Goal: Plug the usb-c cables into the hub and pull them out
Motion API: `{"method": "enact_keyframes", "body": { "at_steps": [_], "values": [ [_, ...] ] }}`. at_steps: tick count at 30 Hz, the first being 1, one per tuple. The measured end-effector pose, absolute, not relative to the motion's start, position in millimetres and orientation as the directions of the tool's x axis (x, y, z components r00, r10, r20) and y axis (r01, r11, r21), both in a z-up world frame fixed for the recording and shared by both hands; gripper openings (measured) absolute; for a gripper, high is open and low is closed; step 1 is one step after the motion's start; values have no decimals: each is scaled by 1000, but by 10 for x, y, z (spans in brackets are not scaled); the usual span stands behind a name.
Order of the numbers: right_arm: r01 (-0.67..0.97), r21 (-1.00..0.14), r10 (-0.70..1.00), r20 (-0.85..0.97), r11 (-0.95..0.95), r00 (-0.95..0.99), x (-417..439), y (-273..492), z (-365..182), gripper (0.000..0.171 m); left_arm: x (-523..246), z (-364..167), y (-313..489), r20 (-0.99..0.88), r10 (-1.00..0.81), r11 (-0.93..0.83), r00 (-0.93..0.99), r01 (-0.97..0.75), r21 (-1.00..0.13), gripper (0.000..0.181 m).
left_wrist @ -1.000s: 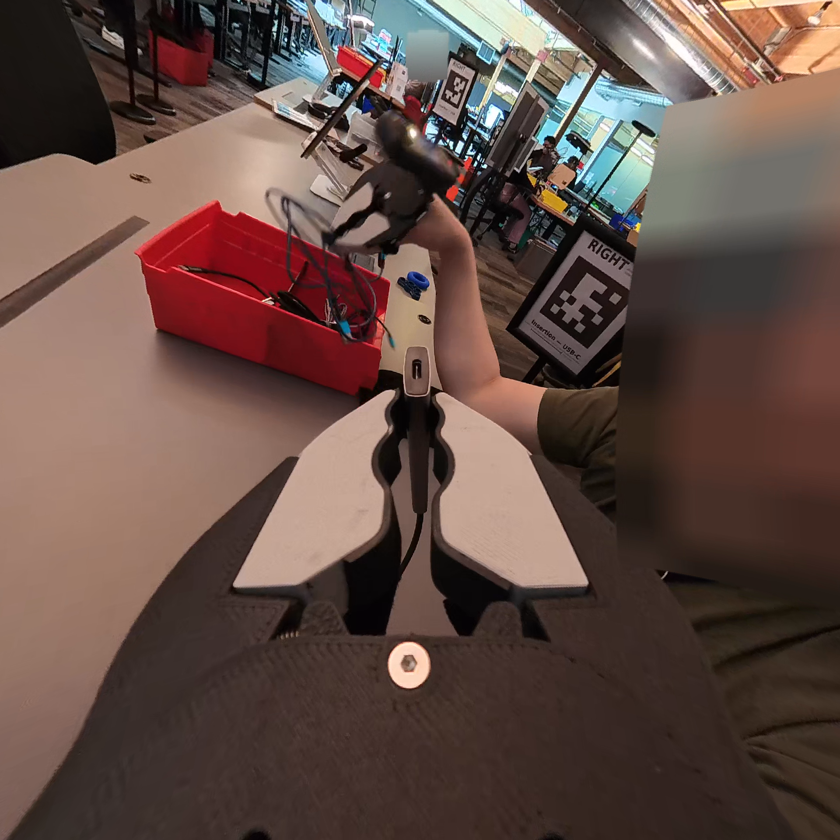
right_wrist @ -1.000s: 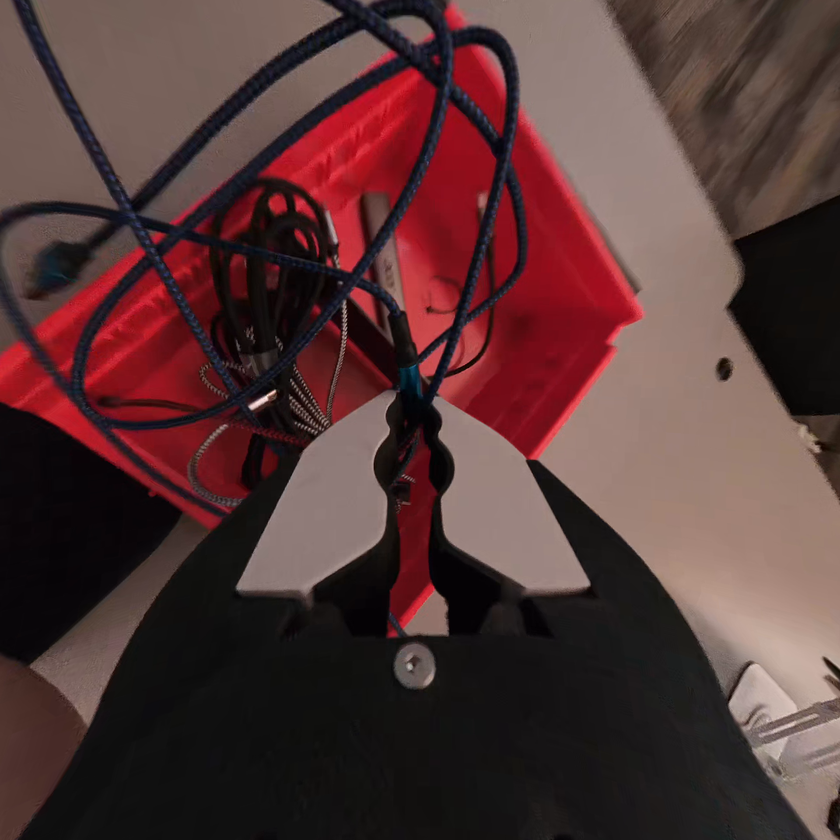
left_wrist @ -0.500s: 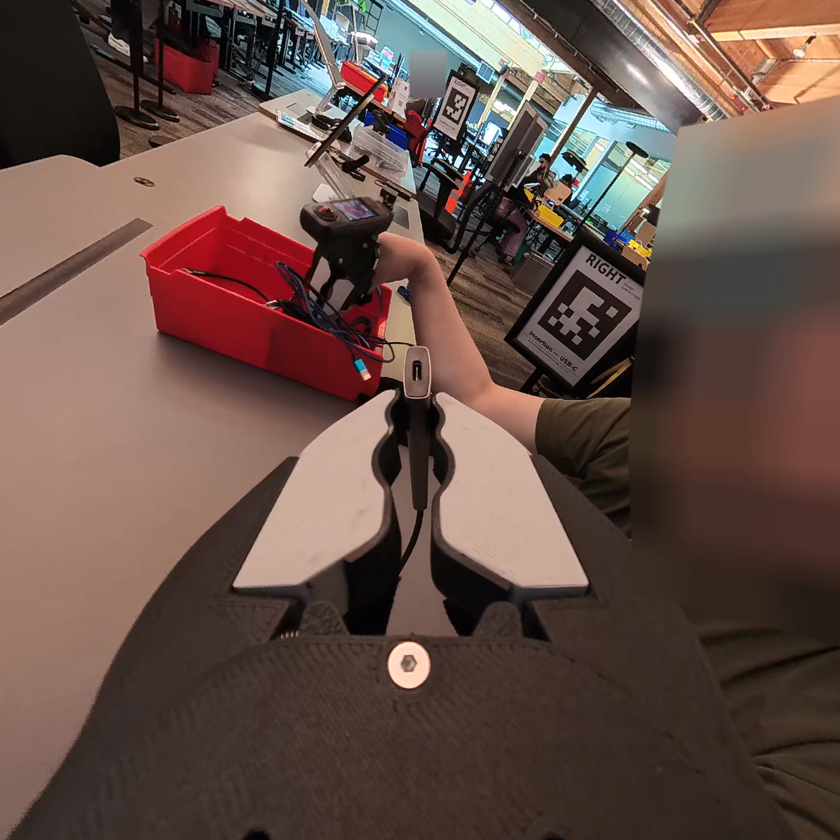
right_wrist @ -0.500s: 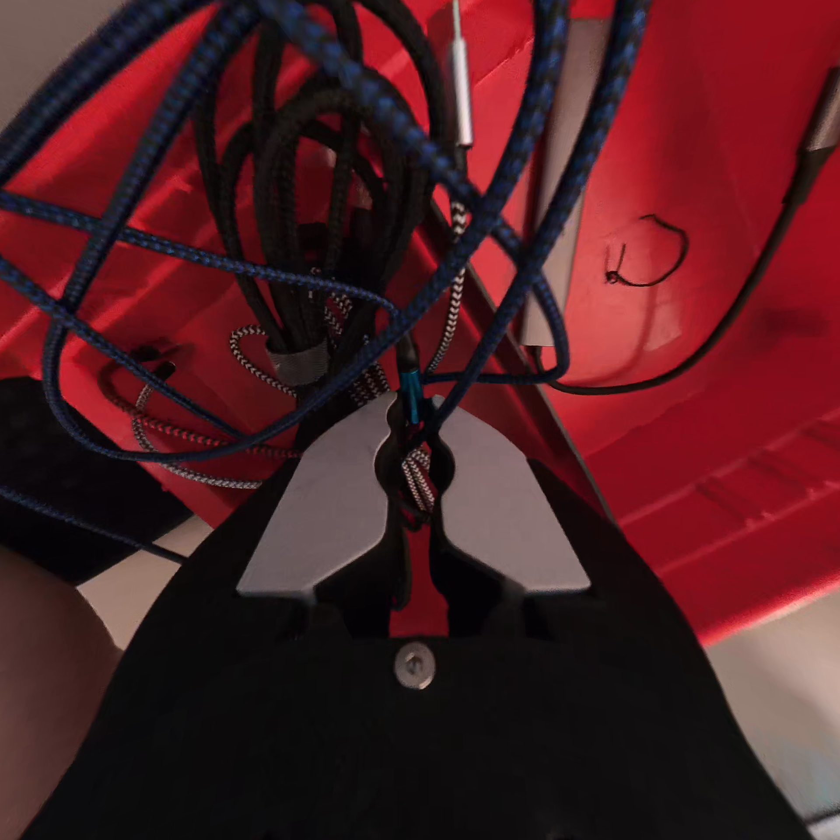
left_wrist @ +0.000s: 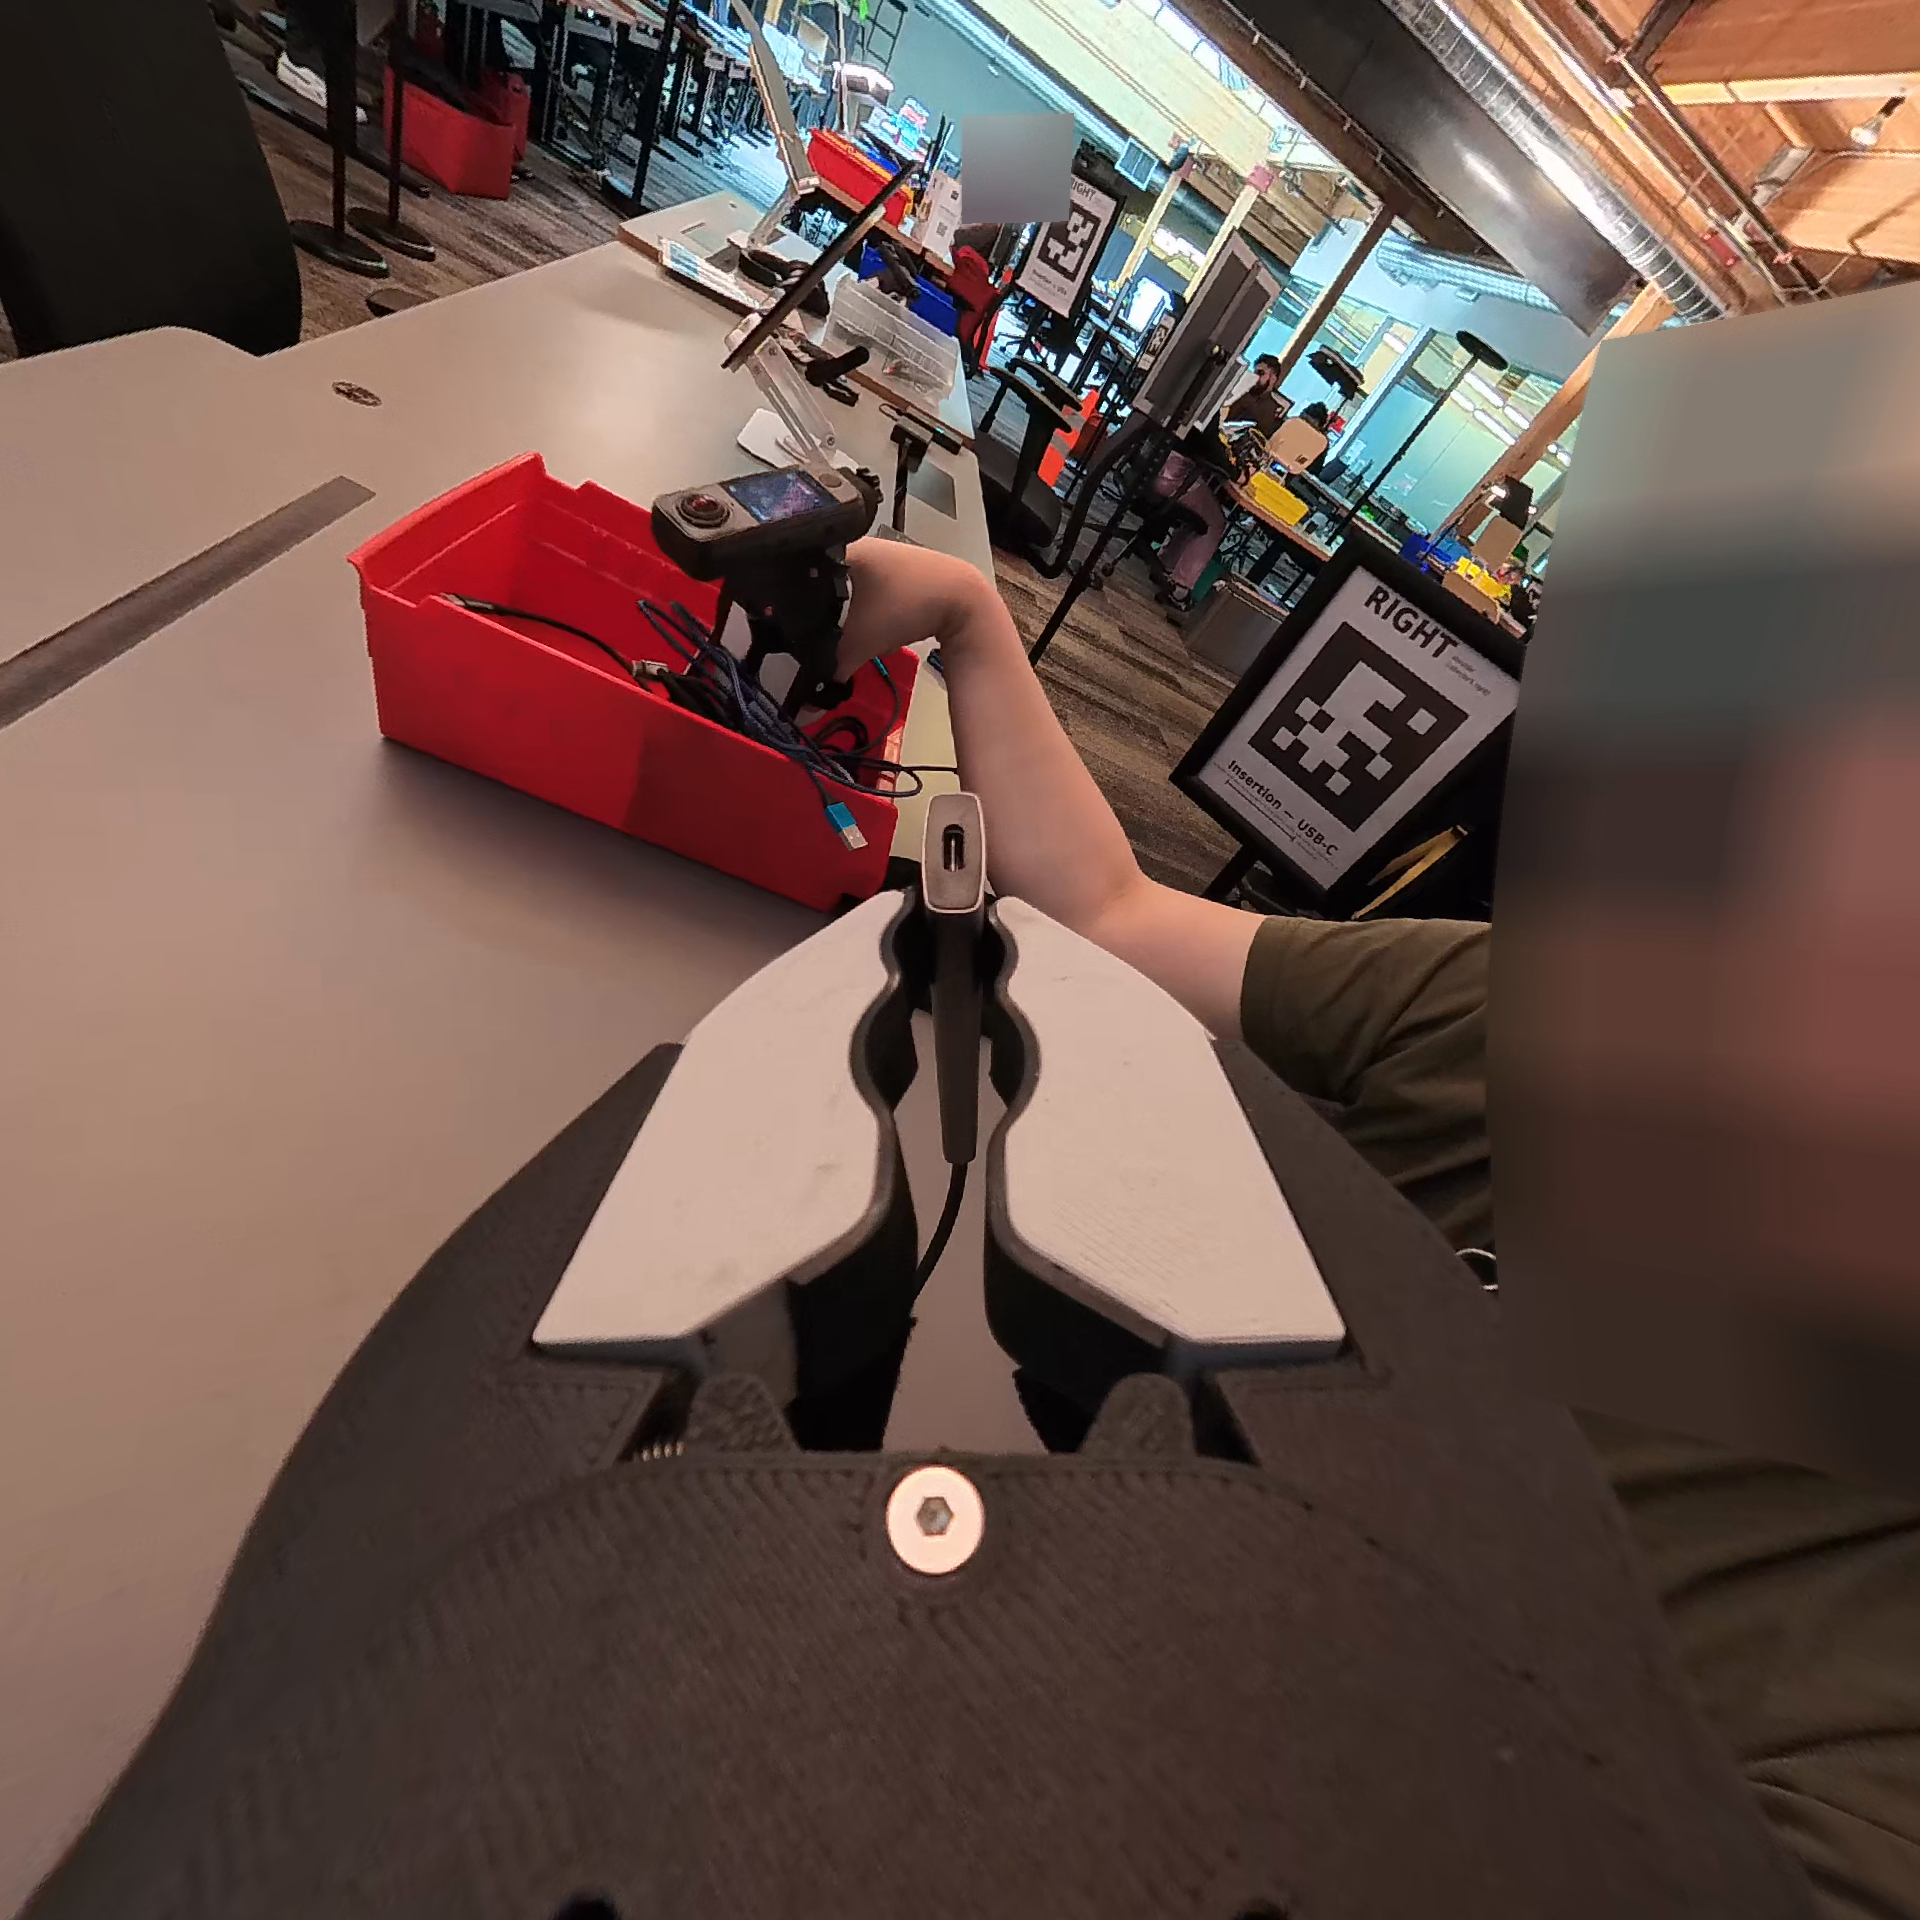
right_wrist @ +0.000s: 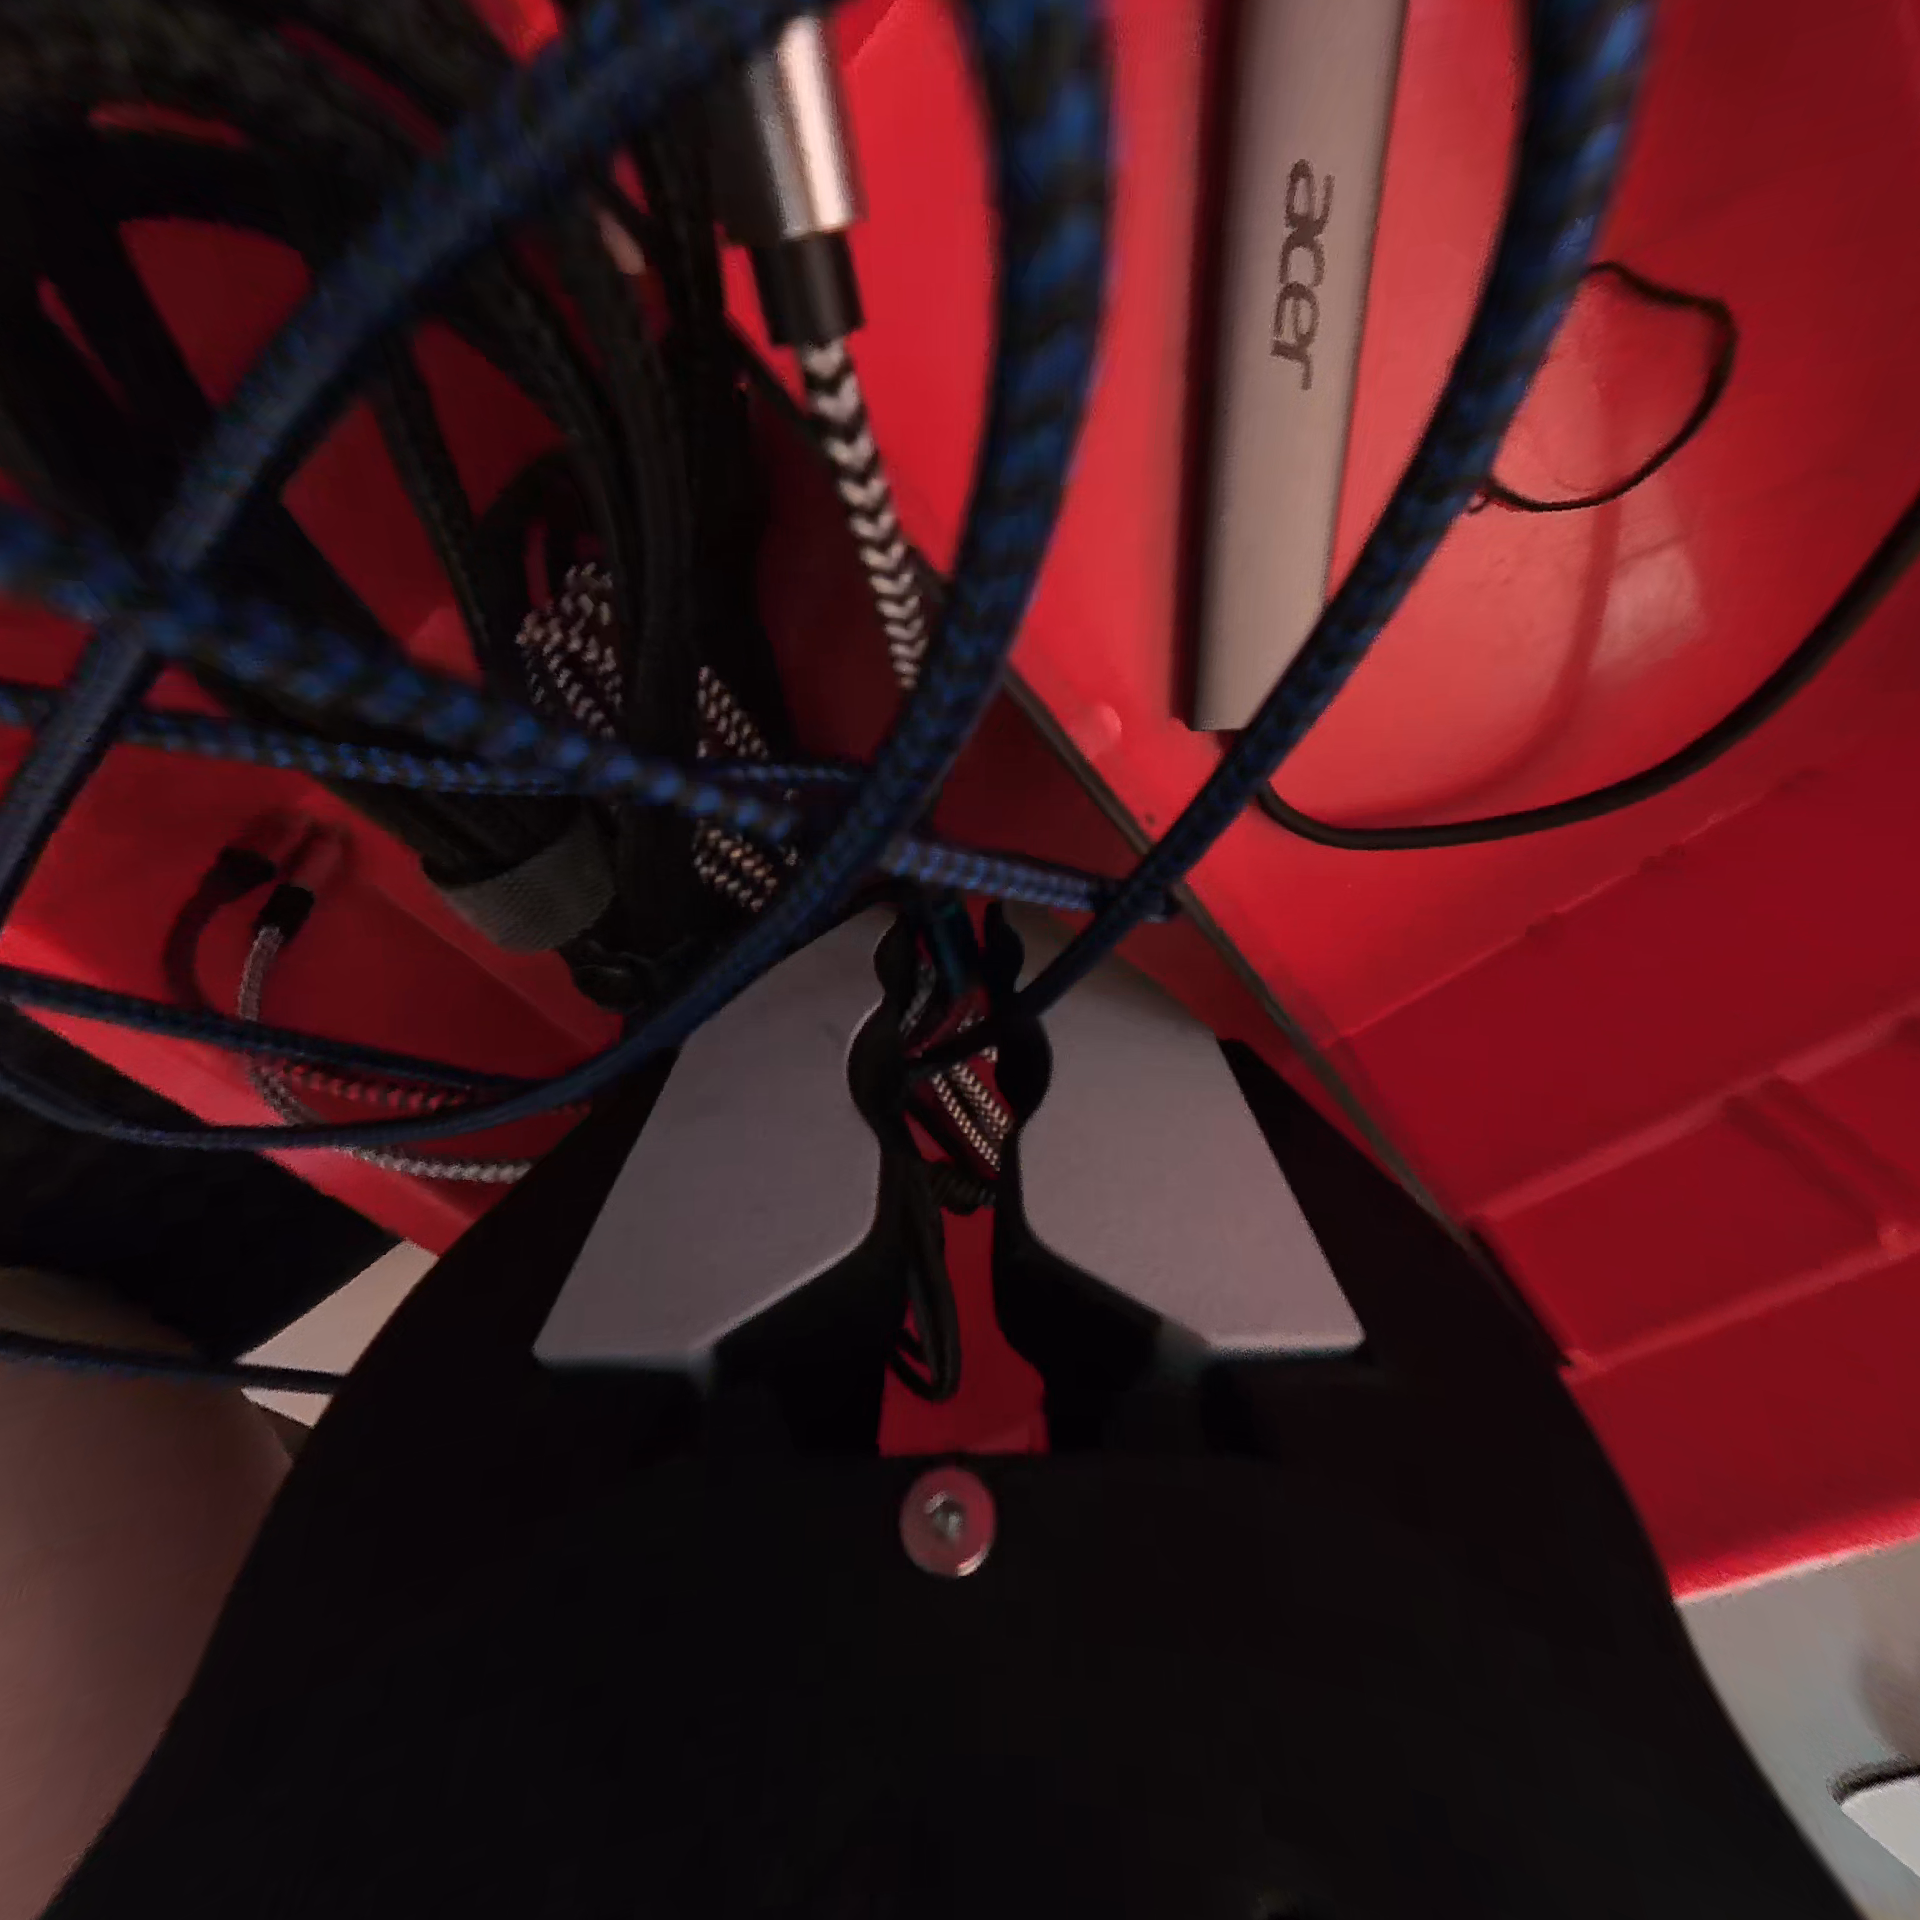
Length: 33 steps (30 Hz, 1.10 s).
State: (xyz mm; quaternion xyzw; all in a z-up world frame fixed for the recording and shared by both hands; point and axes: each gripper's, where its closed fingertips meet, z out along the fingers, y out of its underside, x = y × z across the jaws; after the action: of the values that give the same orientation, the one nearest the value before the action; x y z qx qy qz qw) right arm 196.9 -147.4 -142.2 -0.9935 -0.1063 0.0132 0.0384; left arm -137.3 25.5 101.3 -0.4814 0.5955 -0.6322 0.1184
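1. Left claw [left_wrist: 948,914]: fingers clamped on the dark hub [left_wrist: 954,883], held above the grey desk [left_wrist: 208,1039]. The hub's end port faces forward and is empty; its own thin lead trails back between the fingers. Position matches a second ago.

2. Right claw [right_wrist: 945,935]: a second ago it was raised above the red bin [left_wrist: 582,727] with the blue braided cable [right_wrist: 1039,416] dangling from it. It has since come down into the bin, as the left wrist view confirms.

3. Right claw state: fingers together on the cable's teal plug end, though blur leaves the hold hard to confirm. The cable's loops now sag over the bin contents.

4. Bin contents: a black coiled bundle [right_wrist: 312,416], a black-and-white braided cable [right_wrist: 873,520] with a silver plug, and a second silver hub [right_wrist: 1278,364] on the floor. The blue cable's far plug [left_wrist: 844,826] hangs over the bin's near wall.

5. Assessment: the port being empty and the cable lowered into the bin suggests this cable's cycle is finished and it is being returned.

6. Outstanding: release is not yet made. Tangling with the other cables is the evident risk
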Motion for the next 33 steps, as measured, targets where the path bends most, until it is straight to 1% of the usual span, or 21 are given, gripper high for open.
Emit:
{"method": "enact_keyframes", "body": {
  "at_steps": [1,3,5,6,9,12,15,18,20,22,26,28,30,33],
  "values": [
    [191,-81,192,-6,-978,981,1989,-1460,-1413,17,-1376,1015,254,467,-723,-261,-509,-424,-867,8],
    [155,-91,156,-3,-984,988,1998,-1458,-1380,20,-1398,1032,262,461,-727,-257,-508,-421,-870,8],
    [137,-111,136,20,-984,991,2031,-1462,-1317,30,-1460,1088,294,445,-741,-251,-503,-407,-878,8],
    [129,-125,126,37,-984,991,2050,-1461,-1272,31,-1514,1140,322,429,-753,-247,-499,-391,-887,9],
    [127,-168,113,92,-978,989,2081,-1453,-1103,36,-1755,1393,456,358,-808,-244,-467,-288,-926,8],
    [132,-191,96,186,-973,978,2135,-1456,-905,37,-2045,1646,652,269,-892,-224,-362,-163,-961,8],
    [134,-204,73,279,-970,957,2163,-1459,-710,37,-2276,1774,815,173,-960,-156,-222,-89,-984,8],
    [129,-212,44,366,-969,930,2167,-1463,-521,36,-2370,1848,759,157,-959,-147,-234,-59,-987,8],
    [133,-234,28,403,-963,915,2133,-1440,-401,36,-2325,1828,681,168,-946,-153,-276,-76,-985,8],
    [139,-254,29,396,-957,918,2053,-1414,-356,36,-2225,1746,627,185,-935,-155,-301,-122,-980,8],
    [96,-199,11,387,-975,922,2039,-1521,-402,35,-2026,1615,491,216,-909,-157,-355,-188,-969,8],
    [72,-197,-10,388,-978,922,2037,-1569,-376,35,-1940,1549,425,222,-901,-147,-373,-219,-965,8],
    [67,-226,-34,419,-972,907,2042,-1588,-268,34,-1859,1479,384,223,-899,-134,-377,-248,-959,8],
    [84,-307,-52,412,-948,910,1918,-1560,-106,35,-1774,1399,322,234,-890,-126,-391,-283,-951,8]
  ]
}}
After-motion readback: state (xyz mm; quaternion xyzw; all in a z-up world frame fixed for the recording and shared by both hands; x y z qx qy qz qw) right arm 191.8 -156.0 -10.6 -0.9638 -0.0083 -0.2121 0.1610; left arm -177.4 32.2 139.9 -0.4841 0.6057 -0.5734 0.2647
